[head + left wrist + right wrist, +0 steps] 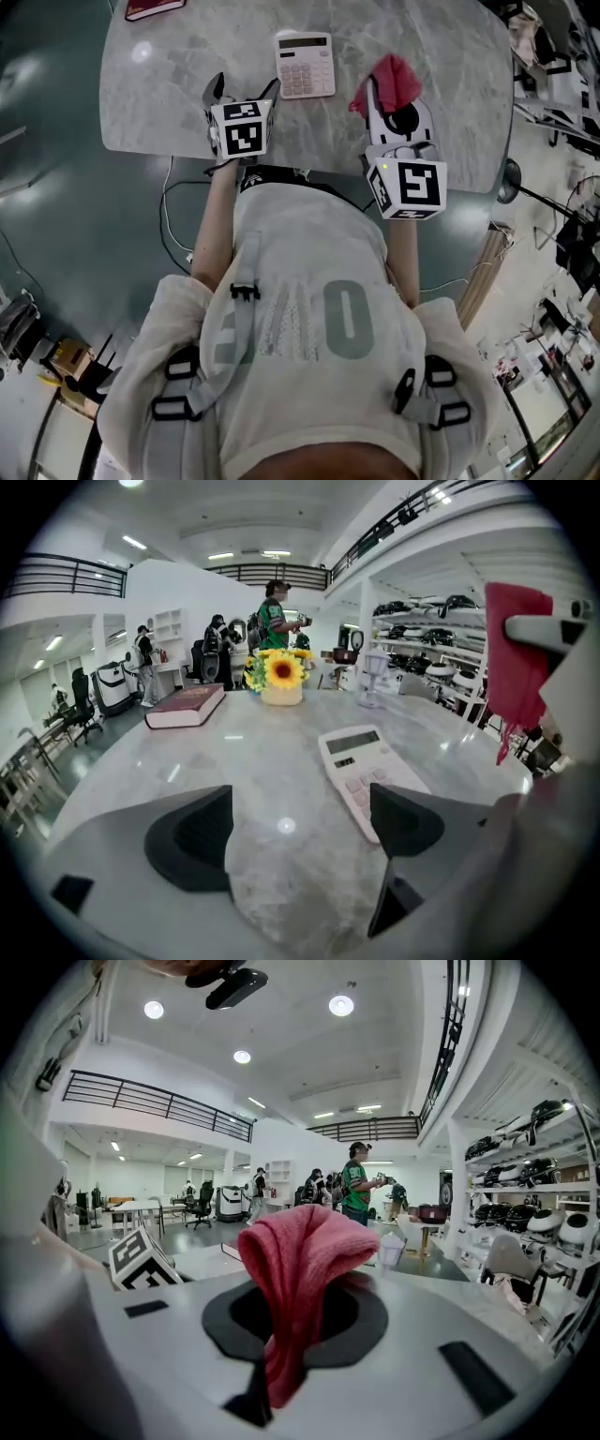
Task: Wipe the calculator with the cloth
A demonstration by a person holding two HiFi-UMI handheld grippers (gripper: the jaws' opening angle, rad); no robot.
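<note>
From overhead, the calculator [305,66] lies flat on the marble desk [169,75], its long axis running away from the person and its display at the far end. The left gripper [244,92] is just near-left of it, and the right gripper [386,101] lifts the red cloth [396,77] to its right. In the left gripper view the jaws are spread with only desk between them. In the right gripper view the jaws are clenched on the bunched cloth.

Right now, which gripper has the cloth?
The right gripper, its jaws shut on the red cloth. The left gripper is open with nothing between its jaws, near the calculator.
</note>
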